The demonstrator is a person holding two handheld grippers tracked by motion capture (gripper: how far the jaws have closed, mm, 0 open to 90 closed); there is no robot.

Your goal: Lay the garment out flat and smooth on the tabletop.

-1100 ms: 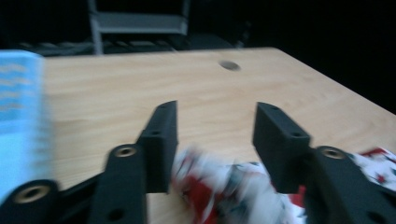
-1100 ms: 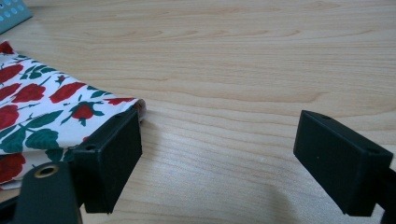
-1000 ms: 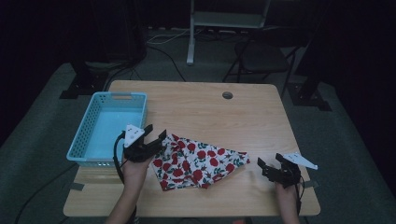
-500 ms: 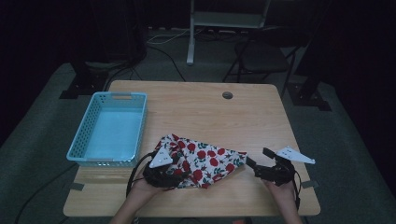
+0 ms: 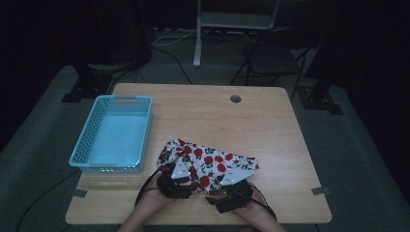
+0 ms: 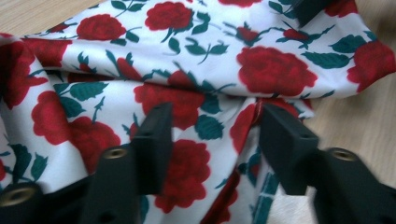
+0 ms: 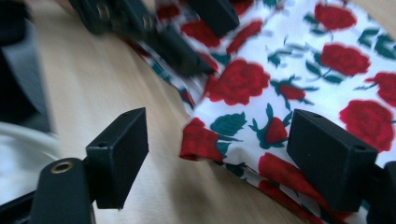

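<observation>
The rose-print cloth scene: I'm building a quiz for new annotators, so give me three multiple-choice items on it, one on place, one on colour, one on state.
1. Where does the blue perforated plastic basket stand relative to the white cloth with red roses?
A. to its left
B. to its right
C. on top of it

2. What colour are the cloth's flowers?
A. yellow
B. red
C. purple

3. How do the left gripper and right gripper stand?
A. both shut
B. both open
C. one open, one shut

Answers: 1 A, the high view shows it left of the cloth. 2 B, red roses with green leaves. 3 B, each gripper view shows its jaws apart over the cloth edge.
</observation>
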